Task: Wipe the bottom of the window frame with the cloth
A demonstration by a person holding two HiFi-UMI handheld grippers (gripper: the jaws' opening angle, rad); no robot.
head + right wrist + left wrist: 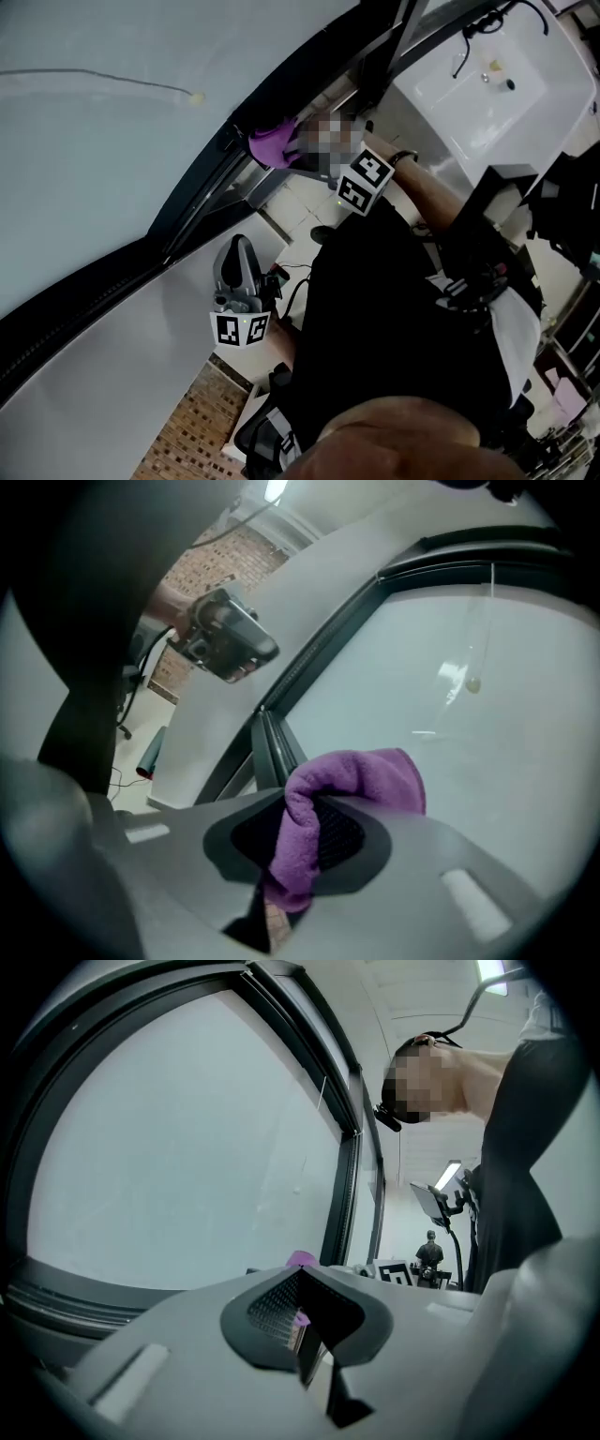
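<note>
A purple cloth (272, 142) is bunched against the dark window frame (202, 202), where the frame meets the pale glass. My right gripper (284, 152) is shut on the cloth. In the right gripper view the cloth (323, 803) folds over the jaws and hides the fingertips of the right gripper (300, 855), with the frame rail (272, 742) just ahead. My left gripper (240, 255) hangs lower along the frame, away from the cloth, its jaws closed on nothing. In the left gripper view the left gripper (300, 1335) faces the glass, and the cloth (300, 1258) peeks over it.
A white basin (487, 84) stands at the upper right. A thin cord with a small knob (195, 97) lies against the glass. The person's dark clothing (403, 319) fills the lower right. A brick-patterned floor (187, 422) shows below. A distant person (429, 1252) stands in the room.
</note>
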